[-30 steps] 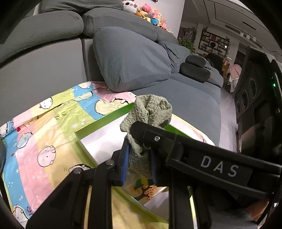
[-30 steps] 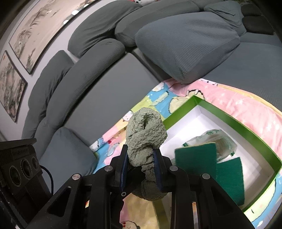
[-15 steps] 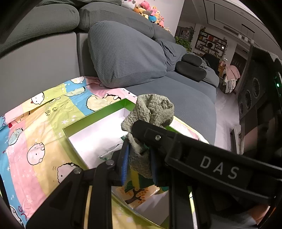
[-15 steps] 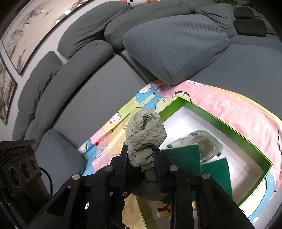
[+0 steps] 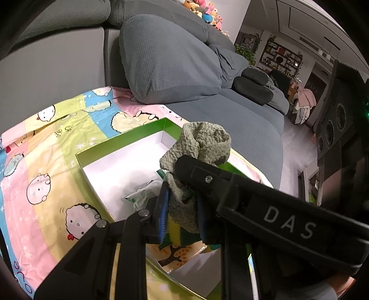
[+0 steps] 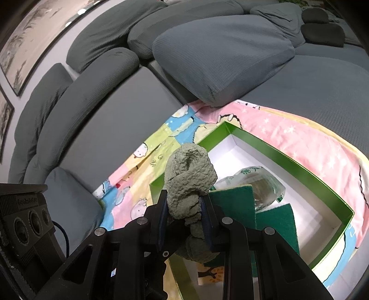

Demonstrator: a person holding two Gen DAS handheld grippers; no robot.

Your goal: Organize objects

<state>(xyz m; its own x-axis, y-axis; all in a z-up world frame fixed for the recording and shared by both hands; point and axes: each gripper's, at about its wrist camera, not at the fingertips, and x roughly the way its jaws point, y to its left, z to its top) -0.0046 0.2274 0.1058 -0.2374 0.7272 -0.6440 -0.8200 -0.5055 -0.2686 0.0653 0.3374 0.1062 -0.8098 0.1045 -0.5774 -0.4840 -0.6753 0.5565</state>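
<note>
— Grey-green and nubbly, that's the cloth (image 5: 203,147): a crumpled towel-like rag, bunched into a lump at the centre of both wrist views.

— Who has hold of it?

— Both. The left gripper (image 5: 182,207) has its blue pads pressed into the lower part of the rag, jaws nearly together. The right gripper (image 6: 184,214) pinches the same rag (image 6: 190,180) the same way, its jaws squeezed on the fabric with a tail hanging below them.

— And where is it relative to the box?

— Above the green-rimmed box (image 6: 272,147) with the white inside, which sits on the cartoon-print sheet (image 5: 46,166) spread over the grey sofa (image 6: 230,53). In the right view the rag hangs over the box's near left corner; whether it touches anything below I cannot tell.

— Anything in the box?

— Two dark green scouring pads (image 6: 233,200), one leaning up against the other, and a clear plastic packet (image 6: 260,182) with green print behind them, right of centre. In the left view the packet (image 5: 143,193) shows just left of the jaws.

— Background?

— Plush toys (image 5: 205,11) along the sofa top, upper centre of the left view.
</note>
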